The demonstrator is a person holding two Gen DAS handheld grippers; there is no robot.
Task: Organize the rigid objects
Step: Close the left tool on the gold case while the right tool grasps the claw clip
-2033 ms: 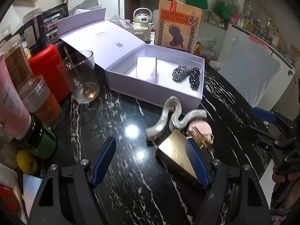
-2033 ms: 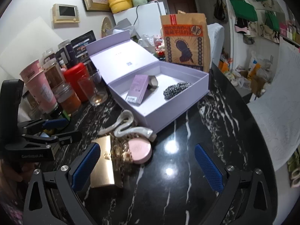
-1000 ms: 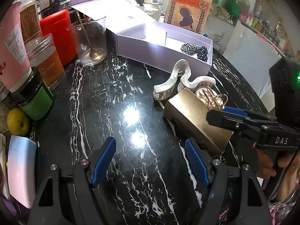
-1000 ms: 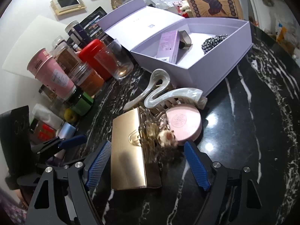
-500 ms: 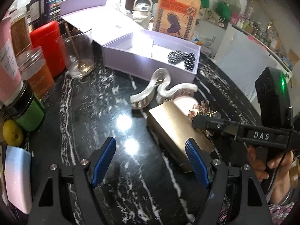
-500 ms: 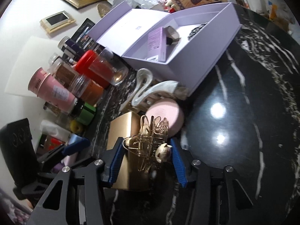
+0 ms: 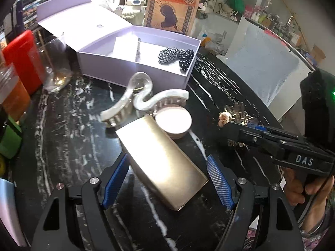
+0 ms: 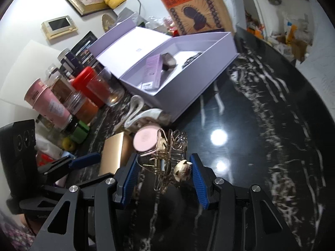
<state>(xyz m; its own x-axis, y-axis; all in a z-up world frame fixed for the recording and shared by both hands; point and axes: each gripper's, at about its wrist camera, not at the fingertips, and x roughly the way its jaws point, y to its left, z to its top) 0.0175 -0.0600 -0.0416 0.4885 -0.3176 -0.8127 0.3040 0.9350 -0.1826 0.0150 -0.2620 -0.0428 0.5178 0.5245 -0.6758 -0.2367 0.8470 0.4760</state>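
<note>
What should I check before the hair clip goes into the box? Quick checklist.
1. Right gripper shut on gold hair clip: ok.
2. Clip lifted off the table: ok.
3. Lavender box open: ok.
4. Free floor space in box, between small carton and scrunchie: ok.
5. Left gripper open, gold case between its fingers, not gripped: ok.
6. Grip firm enough to carry: cannot tell.

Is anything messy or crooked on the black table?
A little. The gold case lies slanted, one corner propped on the pink round compact. The white wavy hair clip sits jammed against the open lilac box. Nothing looks spilled or broken.
</note>
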